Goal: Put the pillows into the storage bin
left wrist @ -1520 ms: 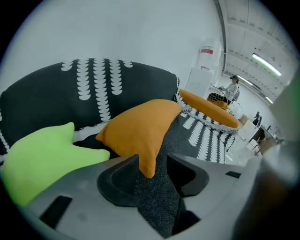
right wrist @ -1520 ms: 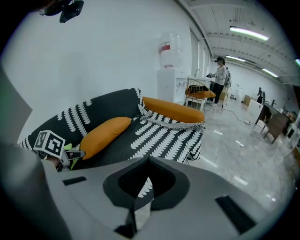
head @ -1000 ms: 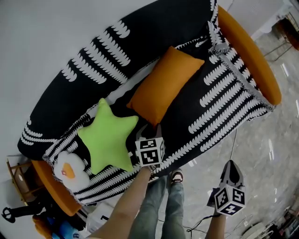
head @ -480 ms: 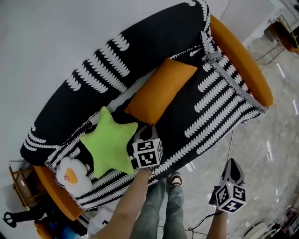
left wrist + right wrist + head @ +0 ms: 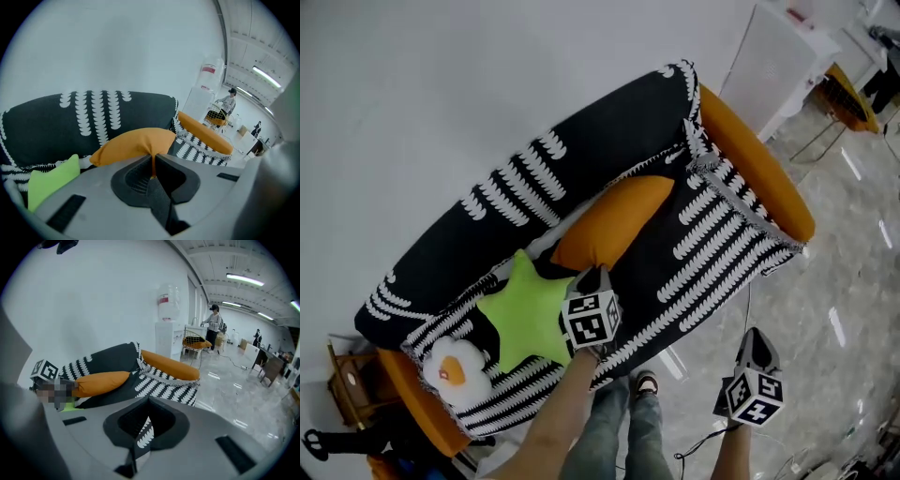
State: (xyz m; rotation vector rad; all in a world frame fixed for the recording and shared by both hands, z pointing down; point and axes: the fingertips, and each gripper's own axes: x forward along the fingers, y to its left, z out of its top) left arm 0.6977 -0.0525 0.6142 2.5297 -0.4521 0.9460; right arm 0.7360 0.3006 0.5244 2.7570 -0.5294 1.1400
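Above the sofa (image 5: 727,220), left tongs (image 5: 593,277) just closed on orange pillow (image 5: 614,225) corner; right tongs (image 5: 140,439) slightly parted, empty; star pillow (image 5: 528,314) alongside.

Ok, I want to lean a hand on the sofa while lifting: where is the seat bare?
In the head view, the right half of the black-and-white throw-covered seat is bare, between the orange rectangular pillow and the orange sofa arm. The left end is crowded: green star pillow, white fried-egg pillow, left gripper.

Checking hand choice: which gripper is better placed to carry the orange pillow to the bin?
Left. The left gripper has just closed on a corner of the orange pillow; the right gripper hangs empty over the floor, off the sofa.
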